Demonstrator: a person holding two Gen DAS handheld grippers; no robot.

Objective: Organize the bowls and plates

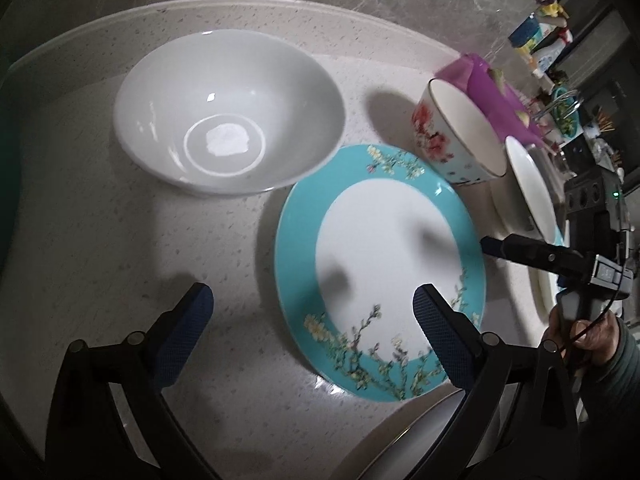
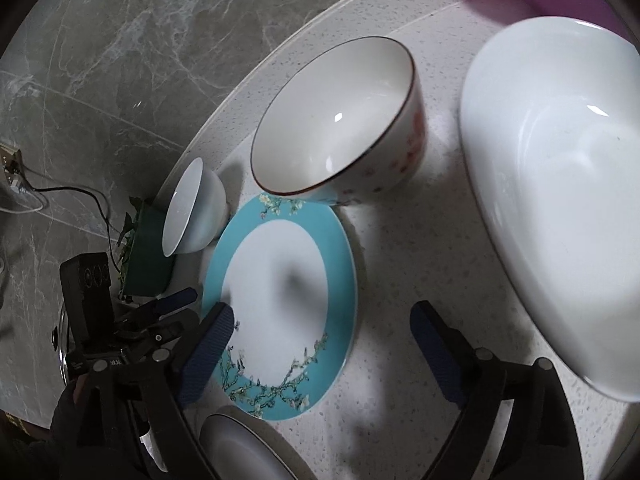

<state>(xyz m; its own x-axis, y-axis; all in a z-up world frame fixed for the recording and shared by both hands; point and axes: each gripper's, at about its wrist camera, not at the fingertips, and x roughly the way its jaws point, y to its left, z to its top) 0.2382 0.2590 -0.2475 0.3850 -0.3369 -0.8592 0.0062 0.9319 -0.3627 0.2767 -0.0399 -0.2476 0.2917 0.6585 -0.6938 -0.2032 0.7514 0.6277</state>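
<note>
While both grippers stand apart and empty, dishes lie spread on the table [image 1: 100, 240].
Left wrist view: left gripper [image 1: 312, 316] spread wide, teal-rimmed plate [image 1: 384, 272] under its right finger, white bowl [image 1: 228, 112] ahead-left. Right wrist view: right gripper [image 2: 320, 336] spread, same plate between its fingers, floral bowl [image 2: 340, 128] ahead, large white bowl [image 2: 560, 184] right.

A: What are the dishes made of?
B: Glazed ceramic. The white bowl [image 1: 228, 112] at ten o'clock shines; the teal-rimmed plate [image 1: 380, 272] beside it is smooth and glossy.
A: And beneath them?
B: A speckled stone-like tabletop [image 1: 100, 220], matt. The gripper pads [image 1: 184, 340] at seven o'clock look like textured blue rubber.
</note>
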